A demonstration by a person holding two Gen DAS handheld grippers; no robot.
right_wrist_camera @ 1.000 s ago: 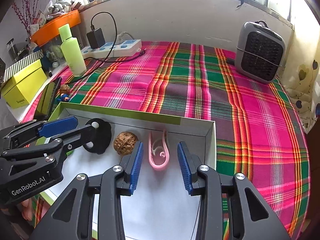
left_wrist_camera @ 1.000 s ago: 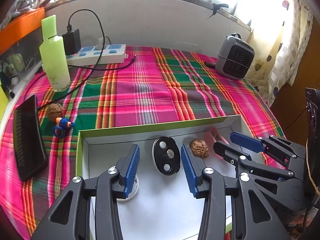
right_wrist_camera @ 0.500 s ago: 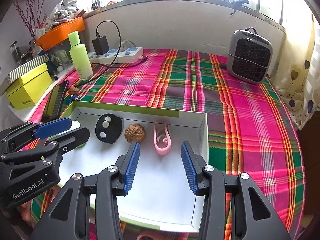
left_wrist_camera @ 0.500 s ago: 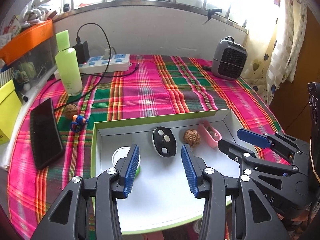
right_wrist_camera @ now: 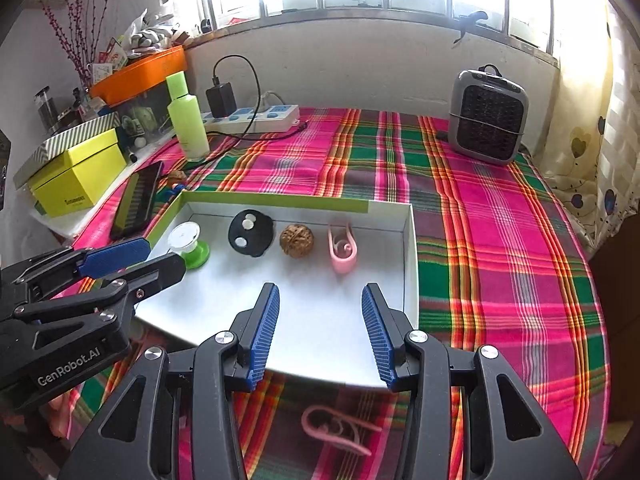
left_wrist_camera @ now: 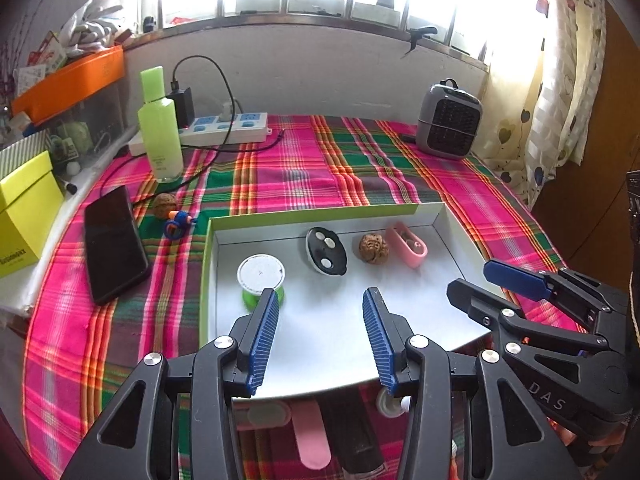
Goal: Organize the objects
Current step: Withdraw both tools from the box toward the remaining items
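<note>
A white tray with a green rim lies on the plaid cloth. In it stand a green-and-white spool, a black oval piece, a walnut and a pink clip, in a row. My left gripper is open and empty above the tray's near part. My right gripper is open and empty beside it. A second walnut and a small blue-orange toy lie left of the tray.
A black phone lies at the left, next to a yellow box. A green bottle, a power strip and a grey heater stand at the back. A second pink clip and other items lie in front of the tray.
Both grippers have pulled back and up from the tray, so more of the table shows. They stay open and empty. The things in the tray have not moved.
</note>
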